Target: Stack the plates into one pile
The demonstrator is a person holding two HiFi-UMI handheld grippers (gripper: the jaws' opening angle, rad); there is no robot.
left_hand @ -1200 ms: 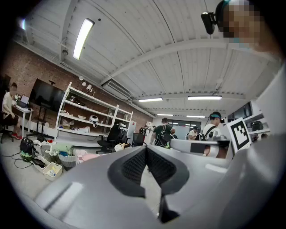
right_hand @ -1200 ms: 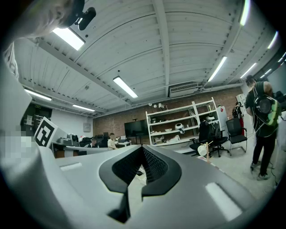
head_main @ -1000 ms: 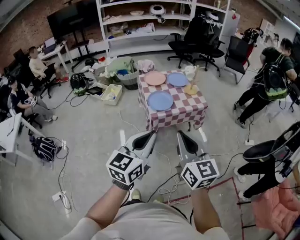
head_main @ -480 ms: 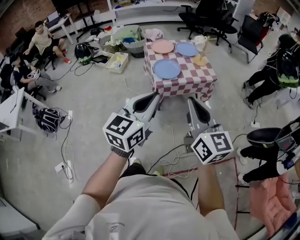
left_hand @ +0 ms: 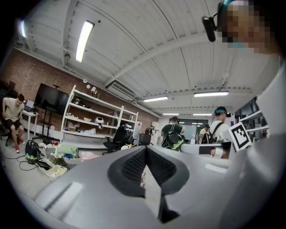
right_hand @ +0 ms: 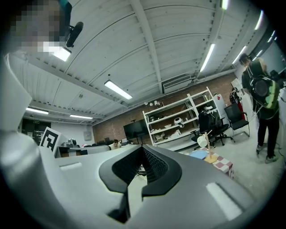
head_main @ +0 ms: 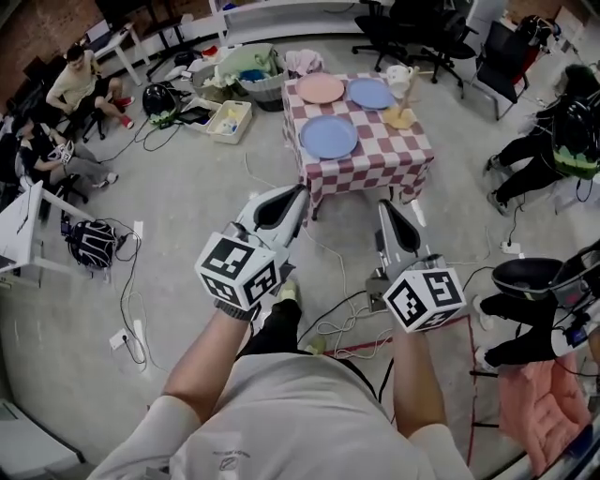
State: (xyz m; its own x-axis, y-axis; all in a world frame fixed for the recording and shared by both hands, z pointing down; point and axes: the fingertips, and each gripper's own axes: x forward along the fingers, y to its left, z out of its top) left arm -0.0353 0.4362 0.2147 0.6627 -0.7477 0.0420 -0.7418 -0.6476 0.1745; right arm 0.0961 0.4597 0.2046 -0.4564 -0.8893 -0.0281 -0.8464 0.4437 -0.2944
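Note:
Three plates lie apart on a small table with a red-and-white checked cloth point(head_main: 375, 169): a pink plate point(head_main: 321, 89) at the far left, a blue plate point(head_main: 371, 93) beside it, and a larger blue plate point(head_main: 329, 136) nearer me. My left gripper point(head_main: 298, 195) and right gripper point(head_main: 386, 208) are held out over the floor, short of the table's near edge. Both are shut and hold nothing. The left gripper view shows its closed jaws point(left_hand: 145, 150) pointing level across the room. In the right gripper view the closed jaws point(right_hand: 142, 150) stand left of the table point(right_hand: 222, 163).
A wooden stand with a white cup point(head_main: 403, 94) sits on the table's right corner. Cables point(head_main: 342, 328) trail on the floor between me and the table. Baskets point(head_main: 246, 67) and office chairs point(head_main: 422, 28) stand behind it. People sit at left point(head_main: 75, 89) and stand at right point(head_main: 562, 122).
The table has come nearer in the head view and my grippers have shifted forward towards it. Both stay shut and the plates have not moved.

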